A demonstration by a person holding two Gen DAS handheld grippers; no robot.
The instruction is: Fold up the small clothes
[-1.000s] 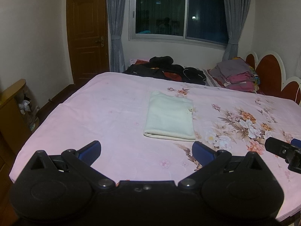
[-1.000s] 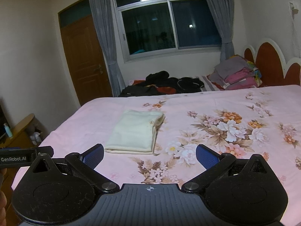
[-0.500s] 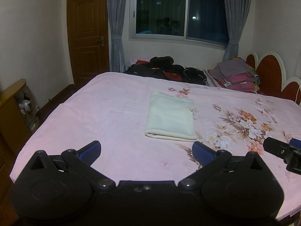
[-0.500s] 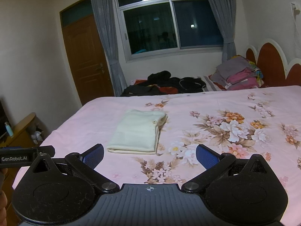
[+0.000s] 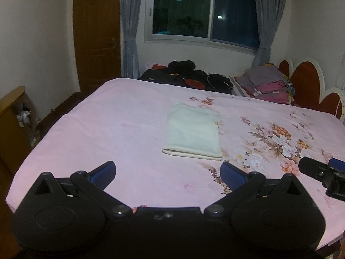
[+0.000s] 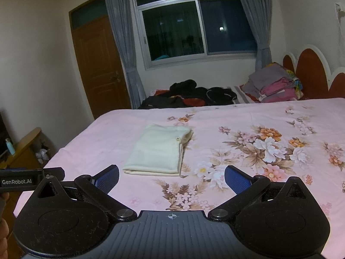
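A cream garment (image 5: 193, 132) lies folded into a neat rectangle on the bed (image 5: 107, 129), on the pink sheet, a little left of the big flower print (image 6: 265, 144). Its folded edge faces the cameras, and on the right side the stacked layers show, with a small loose corner near the far end. Nothing touches it.

The left tool (image 5: 167, 173) hovers low over the near edge of the bed, its two blue pads (image 5: 103, 173) wide apart and nothing between them. The right tool (image 6: 171, 178) is in the same posture, pads (image 6: 237, 180) spread wide, also empty; the garment lies ahead of it, nearer to its left pad. In the left wrist view the right tool appears at the right border as a black piece, well apart from the garment.

At the far side of the bed is a heap of dark clothes (image 5: 189, 75), and beside it, near the red headboard (image 5: 306, 86), a stack of folded clothes (image 6: 273, 84) in grey and pink. Behind them are a window (image 6: 194, 28) with grey curtains and a brown door (image 5: 97, 36).
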